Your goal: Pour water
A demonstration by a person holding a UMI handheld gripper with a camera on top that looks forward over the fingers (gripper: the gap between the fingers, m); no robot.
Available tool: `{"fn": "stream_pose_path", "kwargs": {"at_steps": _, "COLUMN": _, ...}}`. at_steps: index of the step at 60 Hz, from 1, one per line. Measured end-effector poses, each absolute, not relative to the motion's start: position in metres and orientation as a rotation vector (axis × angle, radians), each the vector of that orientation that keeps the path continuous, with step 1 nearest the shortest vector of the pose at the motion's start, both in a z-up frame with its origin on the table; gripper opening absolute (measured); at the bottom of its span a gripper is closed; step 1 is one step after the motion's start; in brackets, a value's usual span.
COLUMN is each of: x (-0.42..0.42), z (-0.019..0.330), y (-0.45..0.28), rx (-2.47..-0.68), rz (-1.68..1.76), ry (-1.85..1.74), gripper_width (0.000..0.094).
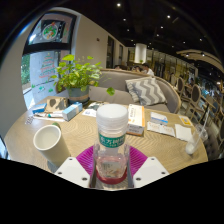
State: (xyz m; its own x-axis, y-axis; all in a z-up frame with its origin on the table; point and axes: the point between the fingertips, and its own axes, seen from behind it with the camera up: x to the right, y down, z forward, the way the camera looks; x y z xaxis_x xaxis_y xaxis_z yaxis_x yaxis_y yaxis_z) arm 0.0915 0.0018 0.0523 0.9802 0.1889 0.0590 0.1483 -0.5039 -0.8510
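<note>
Here's the tool (112, 168) clamped on a clear plastic water bottle (112, 140), both magenta pads (86, 160) pressed against its lower sides. The bottle stands upright between the fingers with its white cap (112, 117) on and a green label round its middle. Gripping low keeps the neck free, which looks sensible for tipping later. The likely target sits just to the left on the round wooden worktop (30, 122): a white cup (50, 140), matte and cylindrical, mouth up and close enough to reach. Beyond it are a leafy potted plant (76, 74) and a tissue box (66, 110); small packets (160, 125) lie to the right. Pouring hasn't started, and that cap would seem to need removing first.
</note>
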Motion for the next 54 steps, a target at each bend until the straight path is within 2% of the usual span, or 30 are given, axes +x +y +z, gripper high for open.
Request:
{"fn": "stream_pose_path", "kwargs": {"at_steps": 7, "x": 0.092, "z": 0.029, "y": 0.001, "rx": -2.117, "rz": 0.085, "ry": -0.224, "gripper_width": 0.0442}}
{"fn": "stream_pose_path", "kwargs": {"at_steps": 11, "x": 0.092, "z": 0.03, "y": 0.002, "rx": -2.073, "rz": 0.112, "ry": -0.211, "gripper_width": 0.0446}}
{"fn": "stream_pose_path", "kwargs": {"at_steps": 12, "x": 0.093, "z": 0.039, "y": -0.004, "rx": -2.073, "rz": 0.115, "ry": -0.205, "gripper_width": 0.0449}}
{"fn": "stream_pose_path", "kwargs": {"at_steps": 20, "x": 0.092, "z": 0.029, "y": 0.003, "rx": -2.077, "rz": 0.125, "ry": -0.194, "gripper_width": 0.0504}}
{"fn": "stream_pose_path", "kwargs": {"at_steps": 22, "x": 0.093, "z": 0.024, "y": -0.001, "rx": -2.107, "rz": 0.125, "ry": -0.19, "gripper_width": 0.0548}}
{"fn": "stream_pose_path", "kwargs": {"at_steps": 23, "x": 0.093, "z": 0.021, "y": -0.003, "rx": -2.126, "rz": 0.129, "ry": -0.187, "gripper_width": 0.0598}}
{"fn": "stream_pose_path", "kwargs": {"at_steps": 27, "x": 0.091, "z": 0.02, "y": -0.013, "rx": -2.171, "rz": 0.158, "ry": -0.163, "gripper_width": 0.0862}}
{"fn": "stream_pose_path", "kwargs": {"at_steps": 30, "x": 0.095, "z": 0.023, "y": -0.024, "rx": -2.196, "rz": 0.149, "ry": -0.14, "gripper_width": 0.0836}}
{"fn": "stream_pose_path", "kwargs": {"at_steps": 39, "x": 0.107, "z": 0.063, "y": -0.071, "rx": -2.226, "rz": 0.047, "ry": -0.109, "gripper_width": 0.0857}}
{"fn": "stream_pose_path", "kwargs": {"at_steps": 54, "x": 0.092, "z": 0.156, "y": -0.187, "rx": -2.253, "rz": -0.013, "ry": -0.043, "gripper_width": 0.0852}}
